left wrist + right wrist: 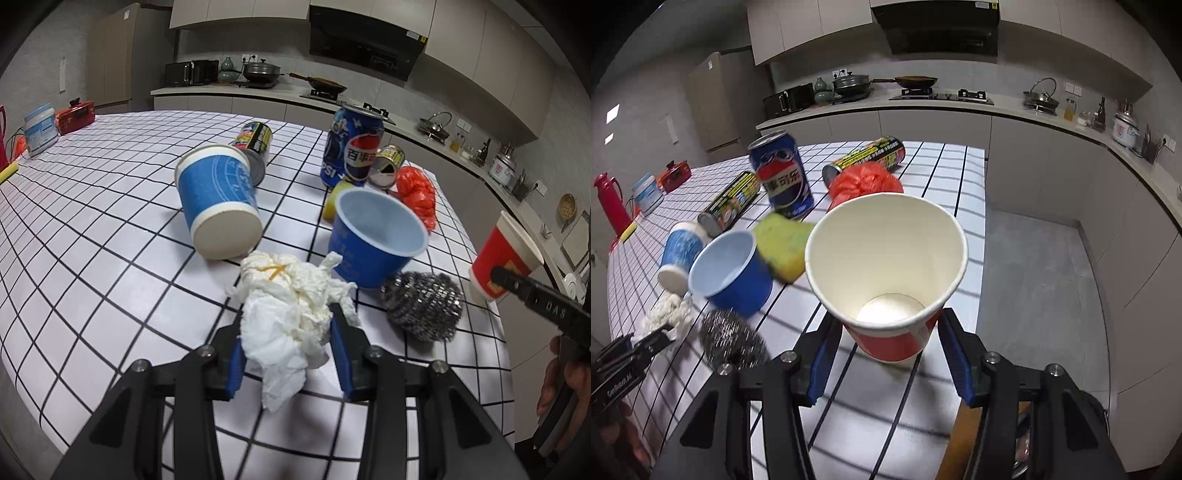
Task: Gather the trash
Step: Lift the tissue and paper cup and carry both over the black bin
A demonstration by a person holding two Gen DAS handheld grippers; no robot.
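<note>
Floor [1034,295] only in right view (left: none).

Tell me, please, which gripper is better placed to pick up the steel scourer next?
Probably neither yet: both are full. The left gripper holds crumpled tissue; the right gripper holds a red paper cup. The steel scourer lies between them.

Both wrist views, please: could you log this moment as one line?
left gripper: shut on tissue wad | right gripper: shut on red cup
</note>
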